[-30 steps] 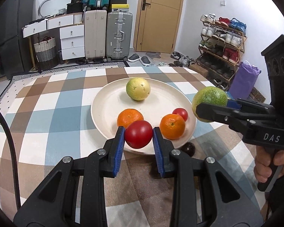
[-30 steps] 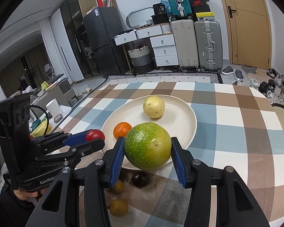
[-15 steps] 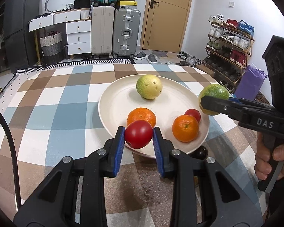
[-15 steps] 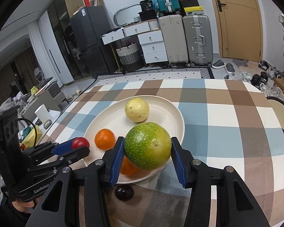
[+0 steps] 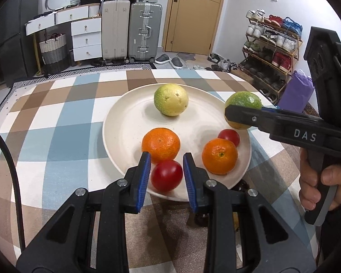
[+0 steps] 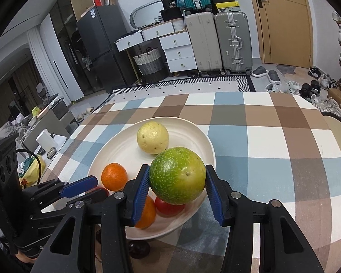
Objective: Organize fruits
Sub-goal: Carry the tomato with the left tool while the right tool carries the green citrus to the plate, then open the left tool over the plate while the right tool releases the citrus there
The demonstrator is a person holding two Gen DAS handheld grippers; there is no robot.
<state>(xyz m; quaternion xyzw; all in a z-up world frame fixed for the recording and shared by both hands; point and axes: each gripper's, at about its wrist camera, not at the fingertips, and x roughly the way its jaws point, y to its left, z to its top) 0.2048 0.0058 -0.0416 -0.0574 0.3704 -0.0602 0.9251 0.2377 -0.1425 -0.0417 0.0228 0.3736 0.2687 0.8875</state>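
A cream plate [image 5: 125, 122] on the checked tablecloth holds a yellow-green fruit [image 5: 171, 99], two oranges [image 5: 160, 145] [image 5: 219, 156] and a small tomato [image 5: 228, 136]. My left gripper [image 5: 166, 174] has opened; a red tomato [image 5: 166, 178] lies between its blue pads on the plate's near rim. My right gripper [image 6: 176, 182] is shut on a large green fruit [image 6: 177, 178] and holds it over the plate's right side; the fruit also shows in the left wrist view [image 5: 242, 108]. The plate [image 6: 116, 150] also shows in the right wrist view.
A dark round fruit [image 6: 138, 249] lies on the cloth just in front of the plate. A round stool [image 6: 336, 134] stands by the table's right edge. Suitcases [image 5: 145, 30], drawers and a shoe rack [image 5: 270, 52] line the room beyond.
Both grippers moved forward over the plate. My left gripper's jaws spread apart and the red tomato dropped onto the plate. The right gripper carried the green fruit over the plate's rim.
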